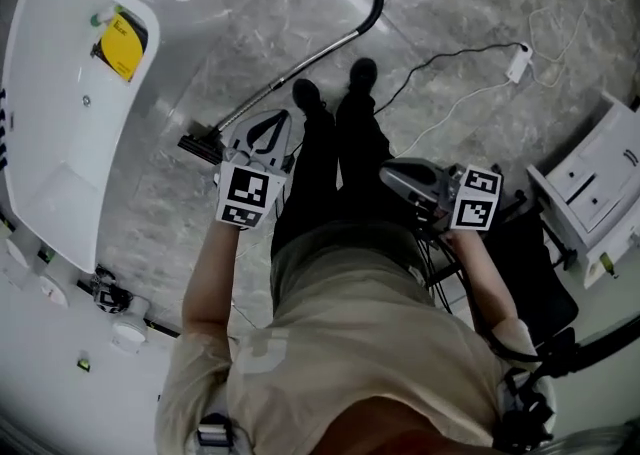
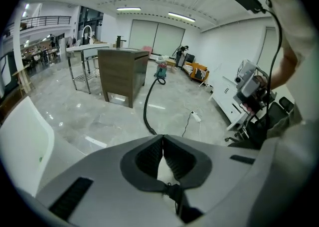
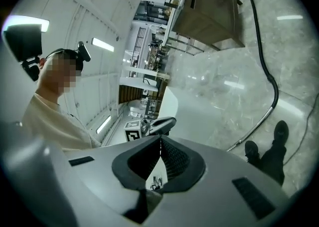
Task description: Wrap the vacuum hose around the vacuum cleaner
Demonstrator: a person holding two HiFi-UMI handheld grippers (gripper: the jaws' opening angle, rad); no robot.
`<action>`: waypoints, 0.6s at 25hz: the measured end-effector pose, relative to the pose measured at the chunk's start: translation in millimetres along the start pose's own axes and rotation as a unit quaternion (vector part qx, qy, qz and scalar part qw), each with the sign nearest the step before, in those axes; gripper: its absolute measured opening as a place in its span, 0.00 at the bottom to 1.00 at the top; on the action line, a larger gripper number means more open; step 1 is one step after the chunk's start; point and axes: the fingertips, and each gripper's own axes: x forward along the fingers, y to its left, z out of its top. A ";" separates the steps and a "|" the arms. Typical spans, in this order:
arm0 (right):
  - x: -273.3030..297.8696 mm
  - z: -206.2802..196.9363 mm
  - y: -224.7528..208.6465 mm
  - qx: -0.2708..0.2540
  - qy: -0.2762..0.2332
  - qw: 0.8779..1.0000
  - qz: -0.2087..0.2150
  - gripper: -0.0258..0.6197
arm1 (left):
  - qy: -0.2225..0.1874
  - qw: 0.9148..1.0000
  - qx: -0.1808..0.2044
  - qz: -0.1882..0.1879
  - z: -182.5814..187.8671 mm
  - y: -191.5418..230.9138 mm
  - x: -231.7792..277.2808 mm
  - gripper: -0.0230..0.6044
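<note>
- The floor (image 1: 180,53) is carrying it all: the hose (image 1: 372,3) is lying stretched across it, nothing wrapped, so the job is looking barely begun.
- The hose is showing black and bendy, feeding a stiff metal wand (image 1: 300,68) whose head (image 1: 200,148) is sitting just beside the person's shoes.
- The cleaner (image 2: 160,71), I reckon, is standing well off at the hose's far end.
- The left gripper (image 2: 163,137) is hovering near the head, jaws together on nothing, likely lining up.
- The right gripper (image 3: 160,138) is waiting alongside, jaws together, empty.
</note>
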 end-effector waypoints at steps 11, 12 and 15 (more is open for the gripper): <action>78.4 25.4 -185.5 -0.094 0.102 0.990 0.027 0.05 | 0.088 0.993 0.076 0.015 -150.0 59.3 214.3 0.05; 84.3 26.4 -205.1 -0.094 0.108 0.989 0.024 0.05 | 0.100 0.991 0.085 0.008 -170.6 63.4 235.3 0.05; 90.9 24.5 -254.9 -0.092 0.129 0.987 0.021 0.05 | 0.122 0.987 0.104 -0.009 -222.0 71.2 294.3 0.05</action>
